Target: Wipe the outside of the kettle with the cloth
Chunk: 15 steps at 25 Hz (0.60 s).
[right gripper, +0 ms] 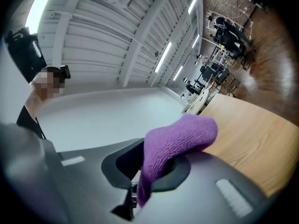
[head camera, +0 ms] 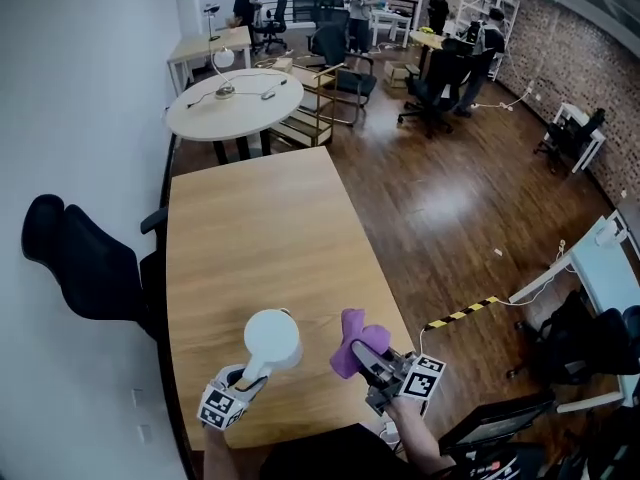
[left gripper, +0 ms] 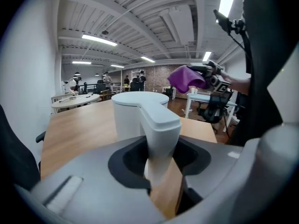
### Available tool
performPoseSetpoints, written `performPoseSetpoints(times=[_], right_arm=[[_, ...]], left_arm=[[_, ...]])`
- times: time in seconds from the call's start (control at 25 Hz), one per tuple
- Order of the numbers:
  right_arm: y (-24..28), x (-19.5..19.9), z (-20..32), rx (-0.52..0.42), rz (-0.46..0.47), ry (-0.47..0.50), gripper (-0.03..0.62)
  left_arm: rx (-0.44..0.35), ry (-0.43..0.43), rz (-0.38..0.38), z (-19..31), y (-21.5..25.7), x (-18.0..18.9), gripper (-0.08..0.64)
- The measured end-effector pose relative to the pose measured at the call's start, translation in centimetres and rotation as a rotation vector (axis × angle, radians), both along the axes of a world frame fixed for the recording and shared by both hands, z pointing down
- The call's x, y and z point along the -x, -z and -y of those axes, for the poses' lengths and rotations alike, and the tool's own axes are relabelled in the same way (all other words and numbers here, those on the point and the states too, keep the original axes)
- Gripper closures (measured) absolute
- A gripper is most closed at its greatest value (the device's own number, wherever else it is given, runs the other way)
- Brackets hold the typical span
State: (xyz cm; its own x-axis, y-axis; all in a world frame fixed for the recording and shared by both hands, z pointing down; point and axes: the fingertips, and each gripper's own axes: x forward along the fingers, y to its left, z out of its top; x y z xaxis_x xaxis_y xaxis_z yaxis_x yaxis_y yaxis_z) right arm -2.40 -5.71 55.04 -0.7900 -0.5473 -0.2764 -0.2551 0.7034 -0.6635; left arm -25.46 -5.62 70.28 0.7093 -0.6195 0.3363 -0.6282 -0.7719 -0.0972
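Note:
A white kettle (head camera: 272,338) stands near the front edge of the long wooden table (head camera: 250,228). My left gripper (head camera: 246,378) is shut on its handle (left gripper: 160,129), which runs upright between the jaws in the left gripper view, with the kettle's body (left gripper: 135,108) just beyond. To the kettle's right, my right gripper (head camera: 362,356) is shut on a purple cloth (head camera: 352,340), held a little off the kettle and not touching it. In the right gripper view the cloth (right gripper: 180,141) bulges out of the jaws and droops over them. The same cloth (left gripper: 186,78) shows up and to the right in the left gripper view.
A black office chair (head camera: 80,258) stands against the wall left of the table. Beyond the table's far end is a round white table (head camera: 235,103) with a lamp. Yellow-black tape (head camera: 462,314) lies on the wood floor at the right. People stand far back.

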Motion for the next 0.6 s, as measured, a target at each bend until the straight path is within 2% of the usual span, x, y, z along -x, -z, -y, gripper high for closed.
performPoseSetpoints(times=[0.08,0.16,0.32,0.44,0.48,0.52,0.56,0.6], right_arm=[[0.4,2.7,-1.6,0.007,-0.02,0.013,0.568],[0.8,6.3,-3.5,0.007,-0.046,0.047,0.568],[1.1,13.1,-6.8,-0.026,-0.202,0.093,0.568],[0.8,16.6,-9.2,-0.045,-0.342,0.083,0.568],[1.1,17.1,-9.6,-0.051,-0.383,0.072,0.568],[1.8,17.4,-9.3,-0.062,-0.422,0.056,0.568],[3.0,17.5,-8.1,-0.081,-0.46,0.037,0.568],[4.7,18.0,-5.9,-0.107,-0.495,0.02,0.568]], left_arm=[[-0.002,-0.049,0.008,-3.6,0.3,1.2,0.287],[-0.021,-0.064,-0.01,-6.0,1.1,2.7,0.284],[-0.063,0.056,-0.1,-6.3,2.2,6.8,0.278],[-0.081,0.12,-0.132,-6.9,2.2,9.2,0.276],[-0.062,0.131,-0.132,-7.2,2.4,9.5,0.276],[-0.011,0.148,-0.132,-7.1,3.0,9.6,0.275],[0.053,0.168,-0.134,-6.2,4.1,9.5,0.276],[0.079,0.18,-0.138,-4.1,5.3,9.4,0.276]])
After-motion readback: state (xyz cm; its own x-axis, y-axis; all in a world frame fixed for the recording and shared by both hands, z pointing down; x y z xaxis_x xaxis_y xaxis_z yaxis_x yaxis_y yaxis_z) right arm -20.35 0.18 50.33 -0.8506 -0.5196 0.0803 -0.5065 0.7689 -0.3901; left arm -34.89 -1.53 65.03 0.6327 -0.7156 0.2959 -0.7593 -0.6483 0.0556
